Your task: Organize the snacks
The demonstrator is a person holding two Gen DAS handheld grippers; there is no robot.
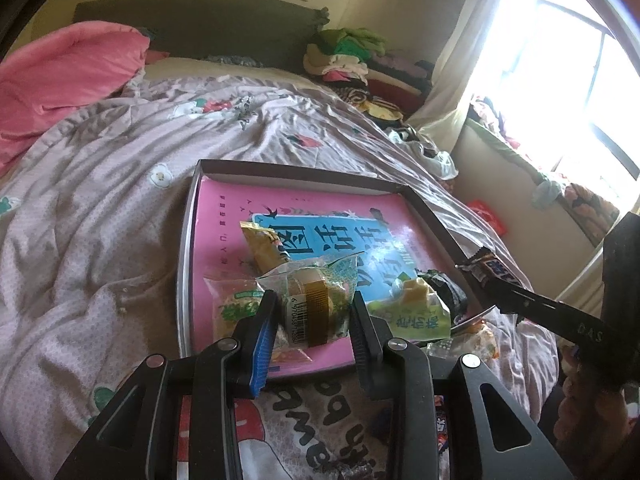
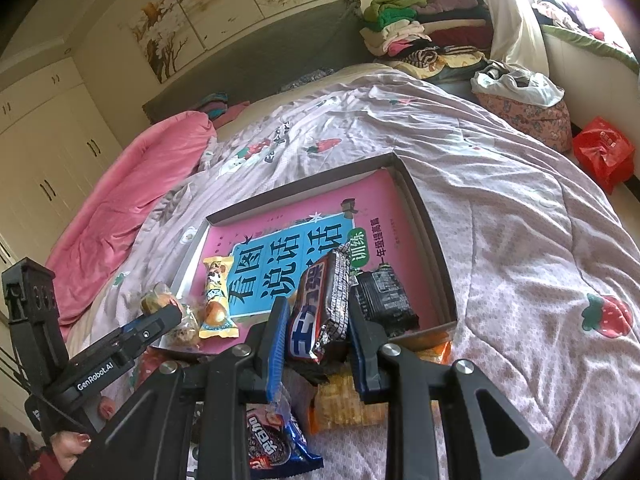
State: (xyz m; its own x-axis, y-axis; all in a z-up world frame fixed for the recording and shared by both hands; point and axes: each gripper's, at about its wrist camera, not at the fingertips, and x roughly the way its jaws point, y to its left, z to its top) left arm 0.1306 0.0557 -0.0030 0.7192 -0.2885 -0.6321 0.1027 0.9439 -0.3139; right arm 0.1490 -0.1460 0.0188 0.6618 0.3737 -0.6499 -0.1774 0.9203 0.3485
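Clear-wrapped cake, pinched by left gripper, over tray at 6 o'clock. Right gripper clamps chocolate bar. Lower each flat, release beside neighbours.

Chocolate bar — in right claw

Window blown out by glare, nothing readable outside. Pink book title partly covered by snack packs; small print too tiny to read. Orange packet mostly hidden behind right hand-held gripper. Oreo-type pack cut off at btm edge. Bed cropped at left.
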